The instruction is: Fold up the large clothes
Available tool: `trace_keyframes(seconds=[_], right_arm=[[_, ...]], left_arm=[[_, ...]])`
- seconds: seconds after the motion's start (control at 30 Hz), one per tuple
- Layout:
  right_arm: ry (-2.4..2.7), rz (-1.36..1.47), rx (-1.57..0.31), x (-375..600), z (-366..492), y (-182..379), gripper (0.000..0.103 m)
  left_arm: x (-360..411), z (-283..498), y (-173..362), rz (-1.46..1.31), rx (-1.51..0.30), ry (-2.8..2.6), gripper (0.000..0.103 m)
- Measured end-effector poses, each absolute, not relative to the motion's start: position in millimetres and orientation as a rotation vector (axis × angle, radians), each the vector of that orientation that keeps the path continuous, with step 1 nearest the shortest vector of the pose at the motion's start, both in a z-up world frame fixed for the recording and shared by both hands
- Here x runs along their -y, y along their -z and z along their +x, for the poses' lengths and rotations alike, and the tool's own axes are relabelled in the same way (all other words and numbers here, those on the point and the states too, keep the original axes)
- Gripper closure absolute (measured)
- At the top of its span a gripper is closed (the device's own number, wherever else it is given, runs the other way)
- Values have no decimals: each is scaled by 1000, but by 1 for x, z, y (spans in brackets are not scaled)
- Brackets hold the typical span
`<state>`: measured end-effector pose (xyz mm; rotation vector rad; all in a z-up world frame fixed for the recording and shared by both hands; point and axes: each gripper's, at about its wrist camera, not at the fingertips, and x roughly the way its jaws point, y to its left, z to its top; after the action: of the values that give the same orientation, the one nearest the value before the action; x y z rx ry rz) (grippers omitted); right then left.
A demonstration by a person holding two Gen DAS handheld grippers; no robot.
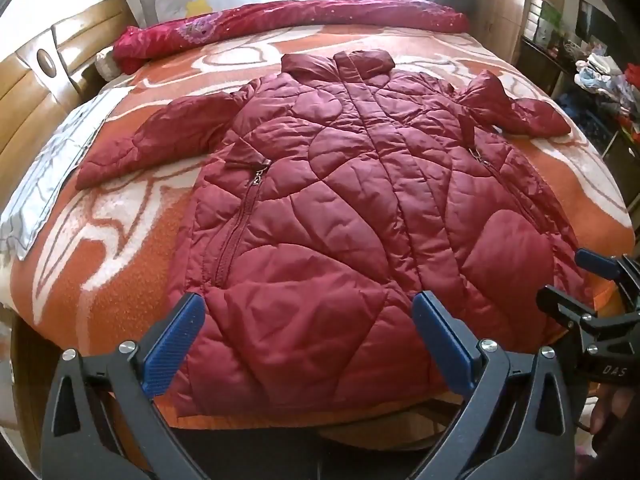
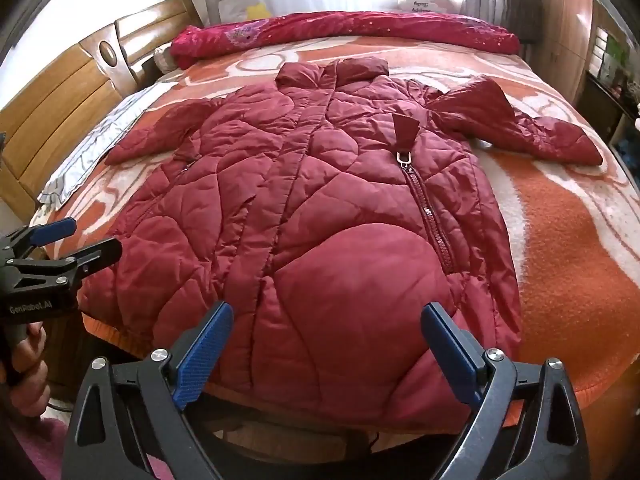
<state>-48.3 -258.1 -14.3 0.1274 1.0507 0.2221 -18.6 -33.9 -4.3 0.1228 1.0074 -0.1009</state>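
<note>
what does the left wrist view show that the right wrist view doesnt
Only the left wrist view shows the cluttered shelf of clothes and the right hand-held gripper, open. Only the right wrist view shows the left hand-held gripper, open, and the hand gripping it. Both show the red quilted coat spread flat on the orange blanket, sleeves out, with the rolled red quilt beyond.

Left gripper (image 1: 308,344) and right gripper (image 2: 326,350) tilt downward side by side, jaws wide, holding nothing.

Home bedroom, blanket-covered bed (image 1: 540,184), wooden headboard (image 1: 36,92), rolled quilt (image 2: 344,30), wardrobe (image 2: 568,20)
</note>
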Motion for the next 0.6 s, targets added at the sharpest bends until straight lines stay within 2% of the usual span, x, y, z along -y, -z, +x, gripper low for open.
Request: trace_keyframes(seconds=[0.6], right_arm=[[-228,124,-1057,253,-47,14,7]], left_arm=[[39,-21,4,130,-1010,105,0]])
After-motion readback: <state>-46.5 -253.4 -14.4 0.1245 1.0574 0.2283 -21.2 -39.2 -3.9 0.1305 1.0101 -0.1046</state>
